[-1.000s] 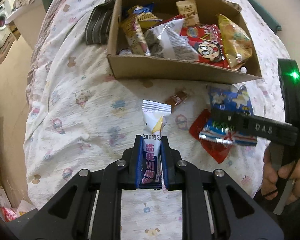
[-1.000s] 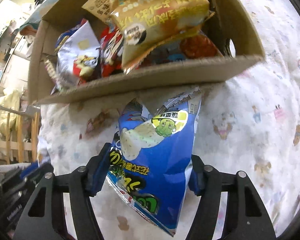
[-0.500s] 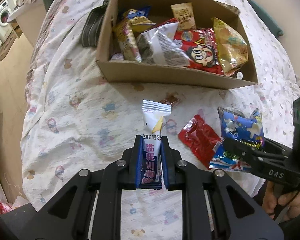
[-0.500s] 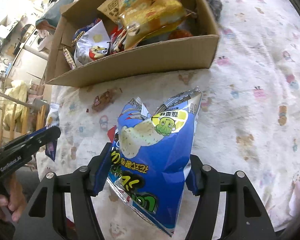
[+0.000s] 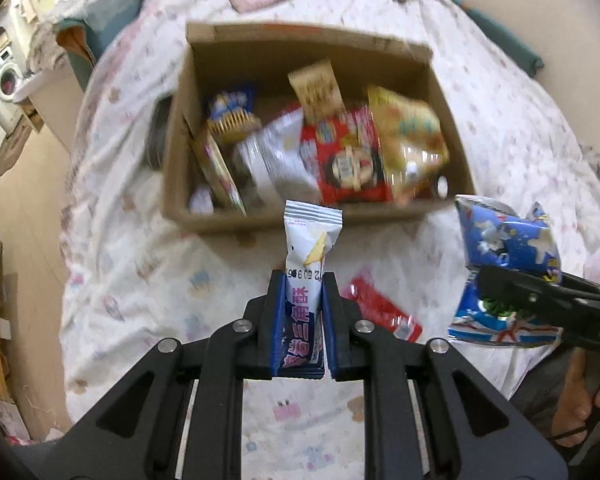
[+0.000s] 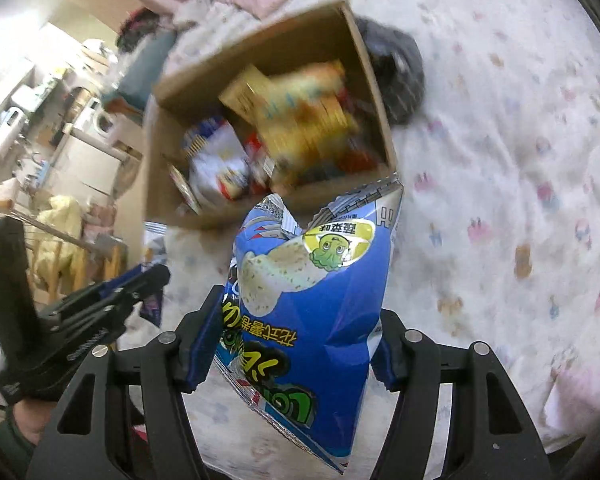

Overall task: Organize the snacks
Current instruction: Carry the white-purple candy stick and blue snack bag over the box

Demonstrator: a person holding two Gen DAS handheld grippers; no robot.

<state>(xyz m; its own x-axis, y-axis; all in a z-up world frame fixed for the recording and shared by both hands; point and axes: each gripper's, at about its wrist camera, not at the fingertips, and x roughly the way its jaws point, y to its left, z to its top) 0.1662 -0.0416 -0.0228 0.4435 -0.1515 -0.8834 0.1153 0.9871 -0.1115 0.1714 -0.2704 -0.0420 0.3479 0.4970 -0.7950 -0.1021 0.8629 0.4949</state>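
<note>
Two snacks are in your grip: your left gripper (image 5: 303, 312) is clamped on a slim white snack packet (image 5: 306, 264) that stands upright between the blue pads, its crimped top end pointing toward the cardboard box (image 5: 260, 216). Your right gripper (image 6: 290, 344) is closed on a blue chip bag (image 6: 312, 312), squeezing its lower half while the upper half with the green cartoon octopus rises toward the box (image 6: 220, 216). Both grippers hover above the bed (image 5: 140, 264), which is covered in a white sheet with small cartoon prints, and both sit on the near side of the box. Seen from the left wrist, the right gripper (image 5: 540, 304) and its blue bag (image 5: 508, 240) hang just to the right of the box's near corner. The box is open at the top and holds several snacks, among them a red packet with a cartoon face (image 5: 348, 160), a yellow bag (image 5: 408, 132), a tan packet (image 5: 316, 88) and a silver-white bag (image 5: 276, 156); motion blur hides their finer print. One red wrapper (image 5: 384, 312) lies flat on the sheet, just right of your left gripper. Beyond the bed, at the left edge, stands a washing machine (image 5: 0, 80).
</note>
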